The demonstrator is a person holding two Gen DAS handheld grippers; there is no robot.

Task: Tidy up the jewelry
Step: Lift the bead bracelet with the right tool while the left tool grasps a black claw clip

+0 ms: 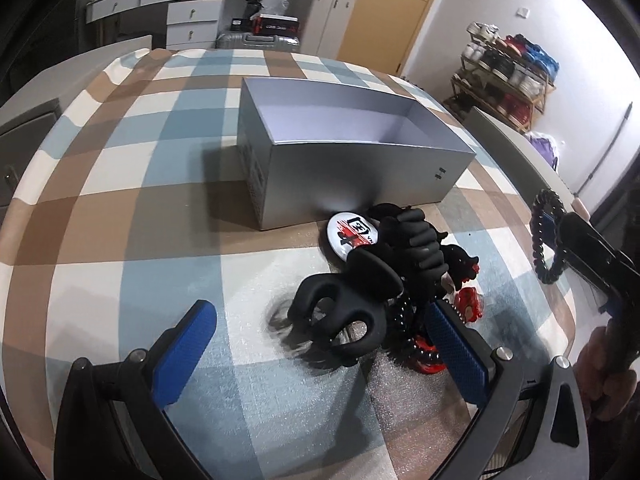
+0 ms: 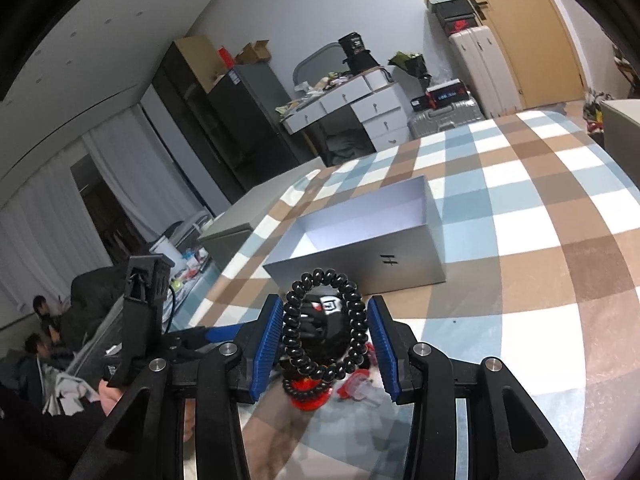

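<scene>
Left gripper (image 1: 320, 344) first: blue-padded fingers (image 1: 186, 354) spread wide, low over the checked tablecloth (image 1: 100, 184), bracketing the near edge of the jewelry pile without pinching anything. Take the silver box (image 1: 352, 172) as our marker: it sits open-topped on the cloth, its pale inside showing nothing from either view. Right in front of its near wall lies the pile. A big black claw clip (image 1: 344, 312) sits nearest the left gripper, a second black claw clip (image 1: 416, 244) lies just behind it toward the box, and a round white badge (image 1: 350, 234) with red and black print almost touches the box wall. On the pile's right edge, a small red piece (image 1: 470, 306) and a red-and-black coil (image 1: 424, 354) are partly hidden by the right-hand pad. Further right, clear of the box's right corner, the right gripper (image 2: 326, 340) is up off the cloth, its jaws drawn in on a black spiral hair tie (image 2: 324, 326), the ring standing upright between the blue pads (image 2: 380, 340), pressed from both sides.
</scene>
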